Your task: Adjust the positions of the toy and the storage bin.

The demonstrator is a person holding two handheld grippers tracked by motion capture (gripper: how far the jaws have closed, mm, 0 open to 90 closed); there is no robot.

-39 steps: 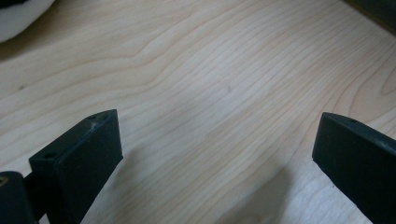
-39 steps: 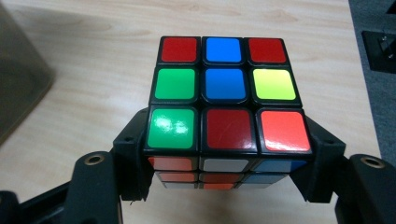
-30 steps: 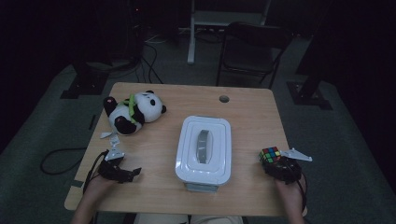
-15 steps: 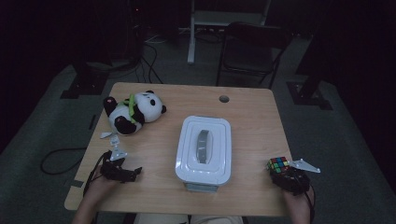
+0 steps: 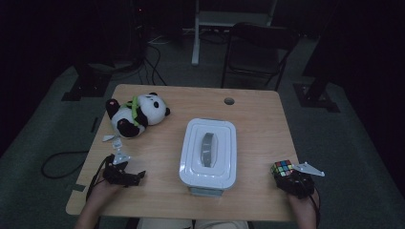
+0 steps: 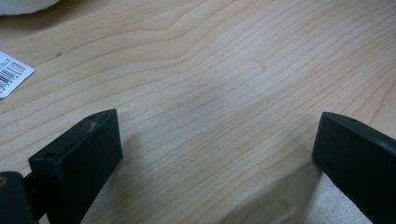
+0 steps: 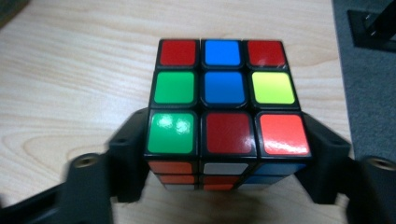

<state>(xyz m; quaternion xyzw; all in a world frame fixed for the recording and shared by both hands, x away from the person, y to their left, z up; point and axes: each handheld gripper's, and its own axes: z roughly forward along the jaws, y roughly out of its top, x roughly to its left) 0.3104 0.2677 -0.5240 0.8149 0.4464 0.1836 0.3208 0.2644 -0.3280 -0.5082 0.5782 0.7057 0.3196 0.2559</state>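
At the near right corner of the worktop [image 5: 258,119], the right claw [image 5: 285,172] has the puzzle cube [image 5: 282,168] between its two black jaws. In the right gripper view the cube [image 7: 224,112] sits squarely in the gap, one jaw at each flank of its lower rows; the jaws have just been opening, and whether the pads press the cube's sides cannot be told (the dark edges run together there). The cube rests on the wood, its top face showing red, blue, red along the far row, green, blue, yellow in the middle and green, red, orange-red nearest the claw. Just beyond the cube's right side the worktop ends and grey floor begins.

The left claw [image 5: 135,177] lies low over the near left corner, jaws spread wide with bare wood between them and nothing held; in the left gripper view its gap [image 6: 215,154] frames plain grain. A small barcode label [image 6: 11,78] lies on the wood ahead and to the left of that claw. Farther ahead of it lies a plush panda [image 5: 136,115], and between the two claws, nearer the left one's right side, stands a white lidded box [image 5: 208,150], well apart from both.
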